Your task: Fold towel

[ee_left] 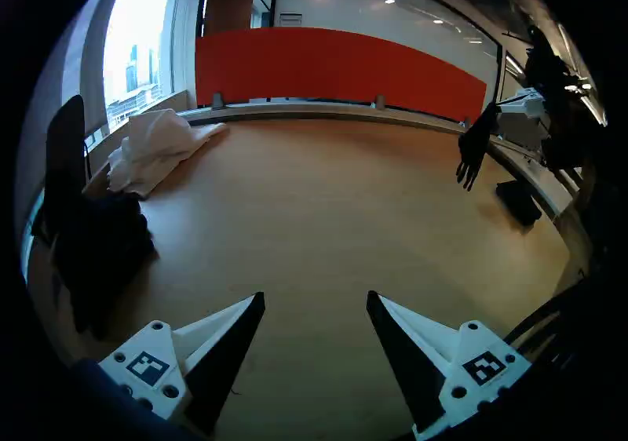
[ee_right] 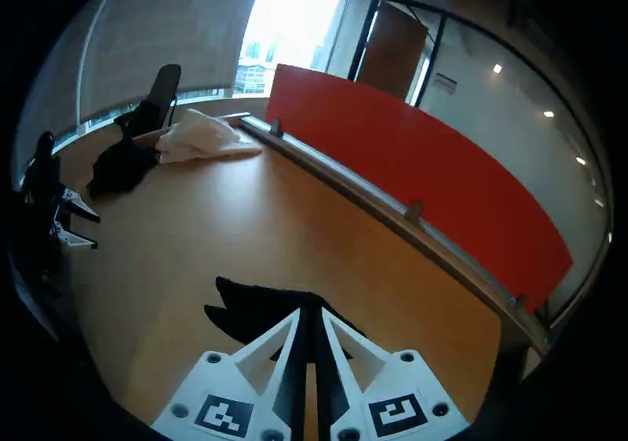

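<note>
In the left gripper view, the left gripper (ee_left: 314,295) is hanging released over the bare wooden desk (ee_left: 330,205), its fingers spread and gripping nothing. The white crumpled towel (ee_left: 153,151) is lying well apart at the far corner, beside a dark heap (ee_left: 102,245) that is too shadowed to identify. Farther off, the right gripper (ee_left: 502,115) is dangling a black cloth (ee_left: 471,154) above the desk. The person holding it is fading into glare and shadow.

In the right gripper view, the right gripper (ee_right: 310,309) is clenching, its fingers nearly meeting on the black cloth (ee_right: 251,311). This is probably the towel now being worked. The pinch point itself is lying hidden behind the fingertips, so how much fabric is caught is unclear. If the bite is thin, the cloth is likely slipping free or bunching as it comes down, spoiling the fold. The left gripper (ee_right: 86,220) is sitting small at the edge, too far away to be catching a second corner.
</note>
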{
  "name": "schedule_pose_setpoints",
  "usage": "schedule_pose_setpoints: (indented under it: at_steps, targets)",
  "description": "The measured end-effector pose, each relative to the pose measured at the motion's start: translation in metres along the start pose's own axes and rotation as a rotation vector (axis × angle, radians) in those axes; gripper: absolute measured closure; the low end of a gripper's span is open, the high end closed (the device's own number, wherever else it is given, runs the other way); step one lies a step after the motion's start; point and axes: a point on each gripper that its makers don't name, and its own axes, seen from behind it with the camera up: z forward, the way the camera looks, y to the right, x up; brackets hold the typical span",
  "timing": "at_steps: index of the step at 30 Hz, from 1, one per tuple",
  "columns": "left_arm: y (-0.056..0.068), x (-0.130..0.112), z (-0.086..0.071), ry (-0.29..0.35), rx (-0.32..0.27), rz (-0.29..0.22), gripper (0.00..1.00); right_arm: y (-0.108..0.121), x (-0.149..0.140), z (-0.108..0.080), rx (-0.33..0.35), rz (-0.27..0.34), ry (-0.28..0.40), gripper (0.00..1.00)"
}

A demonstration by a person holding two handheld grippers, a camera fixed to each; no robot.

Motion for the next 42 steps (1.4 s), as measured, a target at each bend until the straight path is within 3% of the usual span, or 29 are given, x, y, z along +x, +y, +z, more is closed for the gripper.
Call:
schedule_pose_setpoints:
  at_steps: [11, 25, 42]
  targets:
    - [0.001, 0.001, 0.004, -0.012, 0.007, 0.005, 0.03, 0.051, -0.030, -0.015, -0.058, -0.001, -0.055, 0.96]
    - [0.003, 0.004, 0.007, -0.018, 0.011, 0.012, 0.03, 0.108, -0.075, -0.036, -0.138, 0.040, -0.124, 0.96]
    - [0.008, 0.005, 0.008, -0.028, 0.012, 0.031, 0.03, 0.159, -0.115, -0.051, -0.210, 0.074, -0.197, 0.96]
